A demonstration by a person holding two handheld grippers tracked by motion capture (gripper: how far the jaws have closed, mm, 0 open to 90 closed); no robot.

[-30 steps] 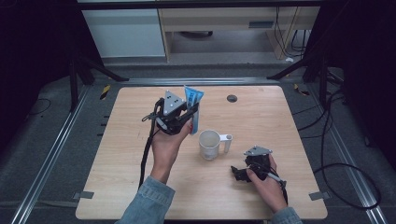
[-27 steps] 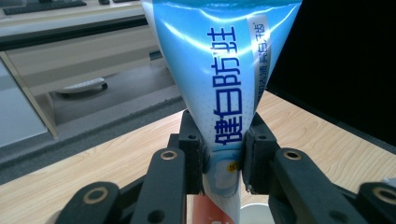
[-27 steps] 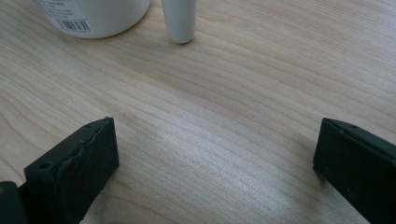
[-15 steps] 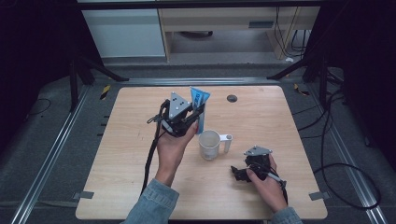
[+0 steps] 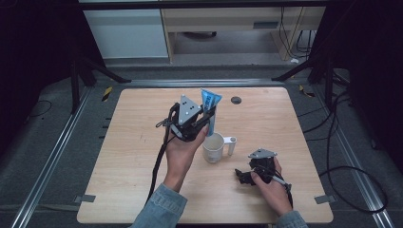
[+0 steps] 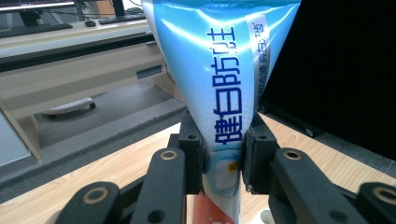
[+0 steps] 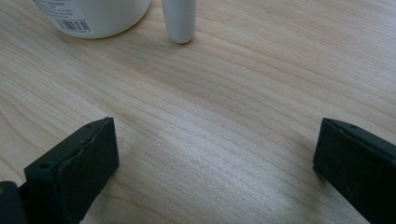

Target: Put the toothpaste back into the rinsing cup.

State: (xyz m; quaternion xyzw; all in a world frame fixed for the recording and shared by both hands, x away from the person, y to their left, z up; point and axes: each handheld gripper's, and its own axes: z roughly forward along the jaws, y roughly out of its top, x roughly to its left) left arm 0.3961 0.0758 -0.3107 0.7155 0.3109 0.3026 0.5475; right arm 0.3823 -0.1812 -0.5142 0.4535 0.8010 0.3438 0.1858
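My left gripper (image 5: 207,119) is shut on a blue-and-white toothpaste tube (image 5: 210,105), held upright with its flat crimped end up, just behind and left of a white mug (image 5: 213,147). In the left gripper view the tube (image 6: 224,84) rises between the two jaws of the gripper (image 6: 223,164), which pinch its lower part. My right gripper (image 5: 245,175) rests low on the table at the front right, open. In the right gripper view the right gripper (image 7: 215,154) has bare wood between its wide-apart jaws, and the mug (image 7: 93,14) and its handle (image 7: 179,21) stand ahead.
The wooden table (image 5: 285,123) has a small dark round cap (image 5: 236,99) near its far edge. A black cable (image 5: 159,159) trails from the left gripper along the forearm. Dark frame legs and floor cables surround the table.
The left gripper has carried the tube to the right and slightly nearer, closer to the mug. The right gripper has stayed where it was.
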